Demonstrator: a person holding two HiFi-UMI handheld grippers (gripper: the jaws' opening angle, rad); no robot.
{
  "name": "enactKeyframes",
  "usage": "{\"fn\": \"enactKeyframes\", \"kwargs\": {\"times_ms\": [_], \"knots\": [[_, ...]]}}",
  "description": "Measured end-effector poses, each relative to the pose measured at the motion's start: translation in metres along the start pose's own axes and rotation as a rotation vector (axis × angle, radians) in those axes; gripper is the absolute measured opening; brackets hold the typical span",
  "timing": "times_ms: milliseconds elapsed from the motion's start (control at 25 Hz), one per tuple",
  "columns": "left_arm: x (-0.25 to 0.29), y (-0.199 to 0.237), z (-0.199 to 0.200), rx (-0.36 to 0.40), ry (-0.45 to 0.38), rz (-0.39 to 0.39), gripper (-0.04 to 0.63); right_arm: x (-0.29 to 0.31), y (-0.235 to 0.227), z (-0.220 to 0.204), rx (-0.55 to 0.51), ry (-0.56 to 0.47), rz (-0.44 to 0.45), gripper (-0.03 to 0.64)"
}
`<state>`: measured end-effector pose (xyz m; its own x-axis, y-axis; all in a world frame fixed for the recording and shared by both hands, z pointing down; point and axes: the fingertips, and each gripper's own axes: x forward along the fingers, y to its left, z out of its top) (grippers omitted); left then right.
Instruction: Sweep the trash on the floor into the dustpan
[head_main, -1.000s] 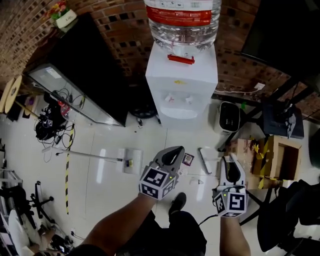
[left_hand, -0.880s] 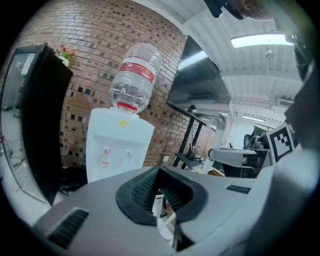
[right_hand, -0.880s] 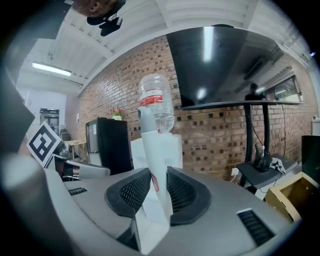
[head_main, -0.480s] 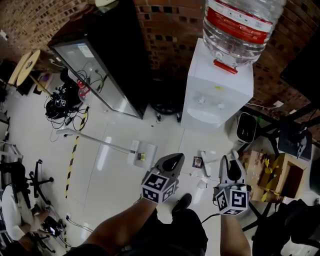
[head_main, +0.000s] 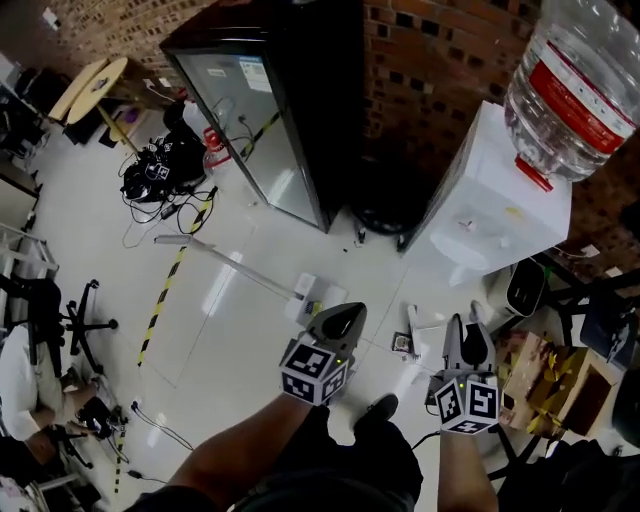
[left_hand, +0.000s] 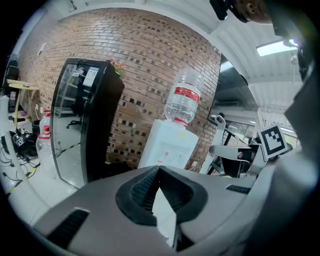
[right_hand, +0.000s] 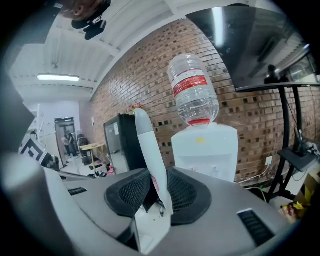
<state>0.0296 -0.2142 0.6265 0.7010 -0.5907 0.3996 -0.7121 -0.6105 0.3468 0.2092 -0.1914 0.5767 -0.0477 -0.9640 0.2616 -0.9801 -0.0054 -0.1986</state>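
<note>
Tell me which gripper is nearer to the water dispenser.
Right. The right gripper, shut on a white handle, is in front of the dispenser; the left gripper is farther off, to the dispenser's left.

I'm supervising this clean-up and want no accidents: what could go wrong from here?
The long-handled tool lies flat on the floor just ahead of the left hand-held gripper; a step forward could trip on it.
The right hand-held gripper is shut on a white handle, and the water dispenser stands near; a wide swing might knock it.
Scraps lie close to the shoe and may get trodden on.
</note>
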Motion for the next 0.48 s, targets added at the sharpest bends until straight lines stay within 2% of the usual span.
{"fn": "enactKeyframes", "kwargs": {"times_ms": [240, 480], "knots": [[-0.029, 0.033, 0.011, -0.01, -0.023, 0.032, 0.008, 0.014, 0.038, 0.004, 0.063, 0.009, 0.029, 0.124], [-0.034, 0.043, 0.016, 0.021, -0.02, 0.012, 0.008, 0.026, 0.058, 0.001, 0.097, 0.014, 0.03, 0.123]]}}
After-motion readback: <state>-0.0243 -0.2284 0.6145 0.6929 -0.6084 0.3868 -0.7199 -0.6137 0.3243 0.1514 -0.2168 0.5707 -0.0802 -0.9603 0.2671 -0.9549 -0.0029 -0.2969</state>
